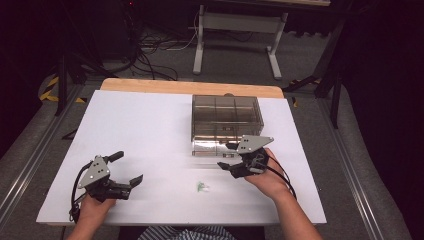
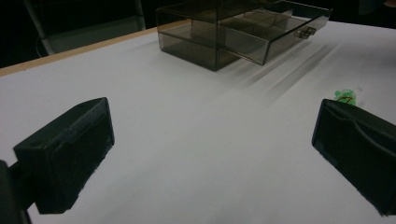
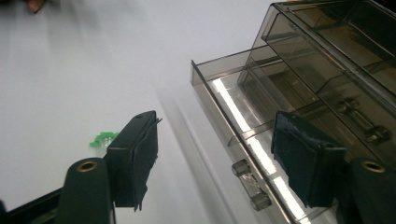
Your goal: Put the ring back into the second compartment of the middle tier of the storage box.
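Drawer (image 3: pixel 261 140) is standing pulled out from the smoky plastic box (image 1: pixel 227 117), apparently so the small green piece (image 1: pixel 202 187) on the white table (image 1: pixel 140 130) can go in. Right gripper (image 1: pixel 227 159) is hovering at the drawer's handle (image 3: pixel 251 184) with jaws parted and empty; the green piece is lying at its seven o'clock, near but apart. Left gripper (image 1: pixel 129 170) is resting wide open, holding nothing, the piece at its three o'clock.

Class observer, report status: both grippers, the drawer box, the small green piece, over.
Left gripper open, idle on the table. Right gripper open at the pulled-out drawer of the box. Green piece lies apart, nothing blocking.
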`<state>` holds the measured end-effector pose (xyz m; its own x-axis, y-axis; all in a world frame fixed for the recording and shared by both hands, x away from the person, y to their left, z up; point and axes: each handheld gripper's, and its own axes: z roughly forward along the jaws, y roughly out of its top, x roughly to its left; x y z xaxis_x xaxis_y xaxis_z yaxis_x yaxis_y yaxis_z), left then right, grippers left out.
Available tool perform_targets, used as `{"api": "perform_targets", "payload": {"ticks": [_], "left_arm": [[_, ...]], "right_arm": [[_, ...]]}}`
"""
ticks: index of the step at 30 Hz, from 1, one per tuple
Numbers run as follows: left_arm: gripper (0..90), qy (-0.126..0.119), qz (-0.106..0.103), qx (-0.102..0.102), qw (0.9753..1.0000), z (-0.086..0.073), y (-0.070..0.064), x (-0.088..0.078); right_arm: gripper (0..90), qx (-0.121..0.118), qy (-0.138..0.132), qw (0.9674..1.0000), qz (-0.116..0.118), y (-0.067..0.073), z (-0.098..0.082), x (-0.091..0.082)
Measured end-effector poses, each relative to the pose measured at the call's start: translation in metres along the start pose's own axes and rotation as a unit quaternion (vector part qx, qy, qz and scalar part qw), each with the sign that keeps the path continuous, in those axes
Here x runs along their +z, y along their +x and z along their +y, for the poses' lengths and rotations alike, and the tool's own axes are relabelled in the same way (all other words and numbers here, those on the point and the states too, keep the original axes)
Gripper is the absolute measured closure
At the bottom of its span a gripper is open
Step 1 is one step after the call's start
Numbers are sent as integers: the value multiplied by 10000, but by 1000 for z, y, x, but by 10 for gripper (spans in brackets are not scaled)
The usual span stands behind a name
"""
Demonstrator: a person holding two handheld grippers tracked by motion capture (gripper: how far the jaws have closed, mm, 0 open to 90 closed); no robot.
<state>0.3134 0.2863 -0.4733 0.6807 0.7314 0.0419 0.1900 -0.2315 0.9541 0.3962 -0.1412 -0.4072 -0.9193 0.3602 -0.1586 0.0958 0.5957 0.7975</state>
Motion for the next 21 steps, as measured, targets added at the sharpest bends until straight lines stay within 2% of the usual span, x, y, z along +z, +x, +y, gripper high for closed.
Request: {"api": "perform_targets", "payload": {"ticks": [12, 18, 21], "left_arm": [[2, 3, -9, 9, 10000, 0, 0, 0], [2, 5, -1, 43, 10000, 0, 0, 0], [2, 21, -9, 25, 10000, 0, 0, 0]], "right_arm": [[300, -27, 27, 9998, 194, 20, 3, 9], [308, 191, 247, 9992, 261, 33, -1, 21], [311, 273, 340, 9982, 415, 39, -4, 29]]}}
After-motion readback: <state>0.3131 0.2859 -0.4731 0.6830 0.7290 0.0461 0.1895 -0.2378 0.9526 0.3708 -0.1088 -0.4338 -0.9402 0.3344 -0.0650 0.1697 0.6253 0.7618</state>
